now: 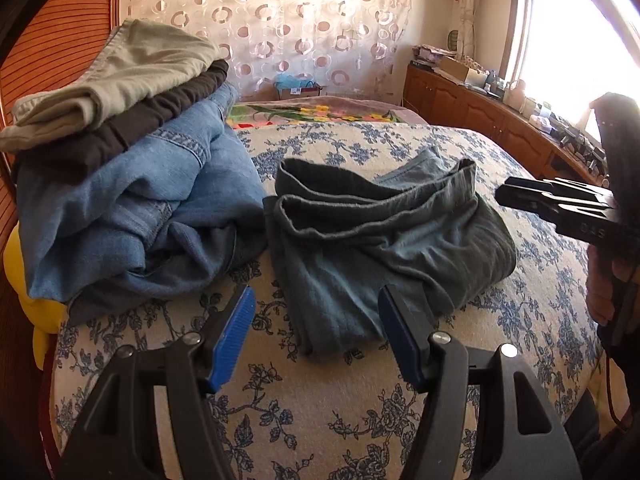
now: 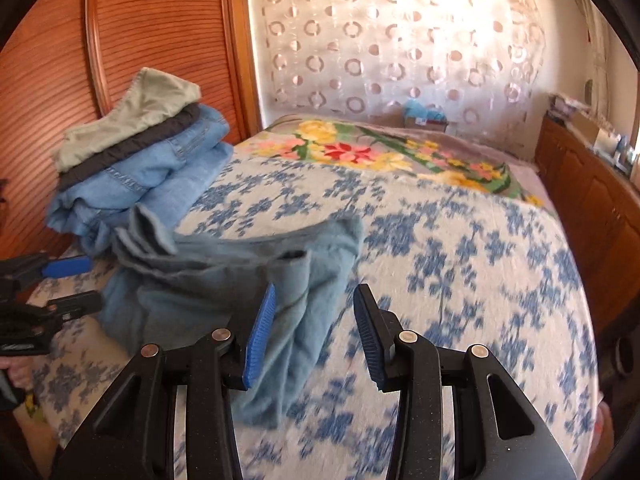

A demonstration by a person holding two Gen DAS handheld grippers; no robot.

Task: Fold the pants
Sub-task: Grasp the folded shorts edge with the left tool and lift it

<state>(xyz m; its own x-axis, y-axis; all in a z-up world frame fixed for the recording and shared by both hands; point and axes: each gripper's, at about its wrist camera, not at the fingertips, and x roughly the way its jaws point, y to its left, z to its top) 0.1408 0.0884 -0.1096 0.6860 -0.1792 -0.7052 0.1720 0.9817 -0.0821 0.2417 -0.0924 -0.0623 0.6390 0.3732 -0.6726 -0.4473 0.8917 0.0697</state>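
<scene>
- Both pairs of fingers stand wide apart on my two grippers and neither has hold of anything.
- On my left gripper the blue pads are spread, with the near corner of the grey-blue pants lying on the bedspread between and just beyond them; I see no cloth pinched.
- On my right gripper the blue pads are spread as well. In the right wrist view the pants' near edge lies just in front of its left finger, and I cannot tell whether the cloth touches that finger.
- From the left wrist view I see the right gripper coming in from the right, its black tips near the right edge of the pants and apart from the cloth.
- From the right wrist view I see the left gripper at the far left, jaws parted, just beside the left edge of the pants.
- Those pants lie in a rumpled, partly folded bundle on the blue-flowered bedspread, with the layered hems on top toward the far side.
- Left of the pants a stack of clothes sits by the wooden headboard: blue jeans at the bottom, a dark garment over them, a pale green one on top. The jeans' lower edge reaches right up beside the pants.
- Farther along the bed I see a bright floral blanket, a patterned curtain behind it, and a wooden cabinet under the window on the right.
</scene>
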